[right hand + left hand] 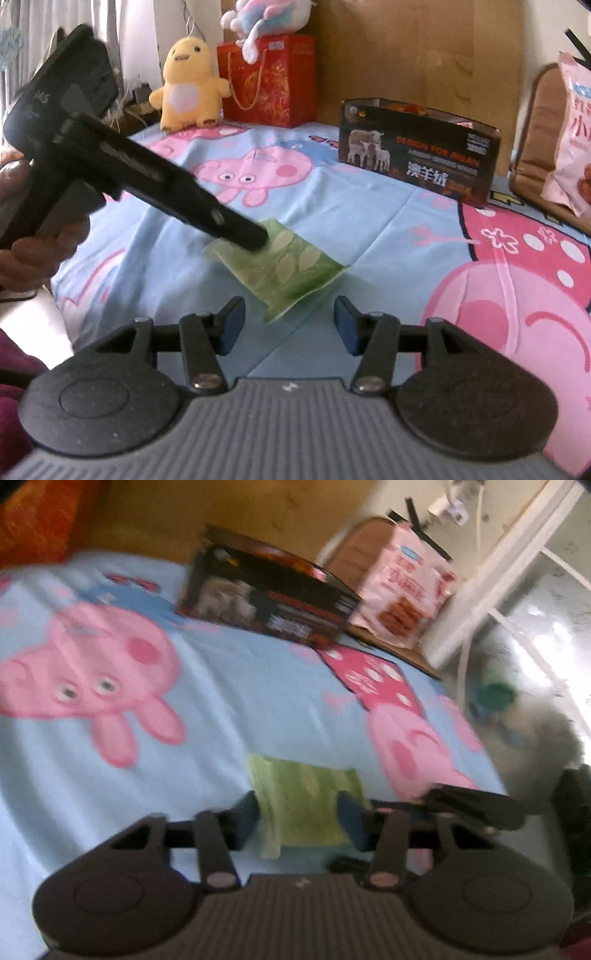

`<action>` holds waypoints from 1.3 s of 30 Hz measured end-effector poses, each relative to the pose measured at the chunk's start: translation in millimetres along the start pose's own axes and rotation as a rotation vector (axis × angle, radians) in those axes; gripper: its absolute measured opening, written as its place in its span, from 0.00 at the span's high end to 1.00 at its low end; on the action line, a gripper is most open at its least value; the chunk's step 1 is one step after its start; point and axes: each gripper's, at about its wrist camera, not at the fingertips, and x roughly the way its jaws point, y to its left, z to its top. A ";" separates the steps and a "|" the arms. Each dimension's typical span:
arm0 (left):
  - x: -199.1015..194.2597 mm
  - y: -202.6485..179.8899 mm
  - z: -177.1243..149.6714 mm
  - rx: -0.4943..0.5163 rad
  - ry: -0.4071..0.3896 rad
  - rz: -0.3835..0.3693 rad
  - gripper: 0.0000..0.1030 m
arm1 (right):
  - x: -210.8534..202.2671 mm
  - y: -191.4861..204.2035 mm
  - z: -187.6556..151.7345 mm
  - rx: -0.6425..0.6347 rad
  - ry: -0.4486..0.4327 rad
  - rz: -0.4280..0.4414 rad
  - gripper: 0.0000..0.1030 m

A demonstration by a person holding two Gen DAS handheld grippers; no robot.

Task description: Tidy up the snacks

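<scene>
Green leaf-patterned packet point(286, 267), pale-blue pink-pig sheet point(351, 221), yellow plush point(188, 86), seemingly black box point(417, 151).

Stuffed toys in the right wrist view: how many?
2. A yellow chick plush sits at the bedsheet's far edge; a pastel plush lies on the red gift bag beside it. Others may be out of frame.

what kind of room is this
Probably a child's bedroom: a cartoon pig bedsheet covers the surface, a yellow plush chick sits at the back by a curtain.
</scene>
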 end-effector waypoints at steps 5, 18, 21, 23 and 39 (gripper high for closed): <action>-4.4 -9.8 24.0 0.042 -0.021 0.009 0.61 | 3.3 0.1 14.0 -0.067 -0.048 -0.041 0.64; 20.6 -20.5 184.4 0.139 -0.229 0.114 0.55 | 38.2 -90.1 124.1 0.042 -0.264 -0.108 0.64; 43.8 -13.6 208.4 0.136 -0.244 0.175 0.49 | 61.8 -116.5 144.1 0.117 -0.261 -0.119 0.64; 58.7 -8.0 217.8 0.138 -0.243 0.240 0.46 | 75.2 -127.0 148.8 0.150 -0.253 -0.160 0.63; 24.5 -32.0 116.3 0.220 -0.318 0.390 0.14 | 29.1 -112.8 69.5 0.374 -0.332 -0.283 0.41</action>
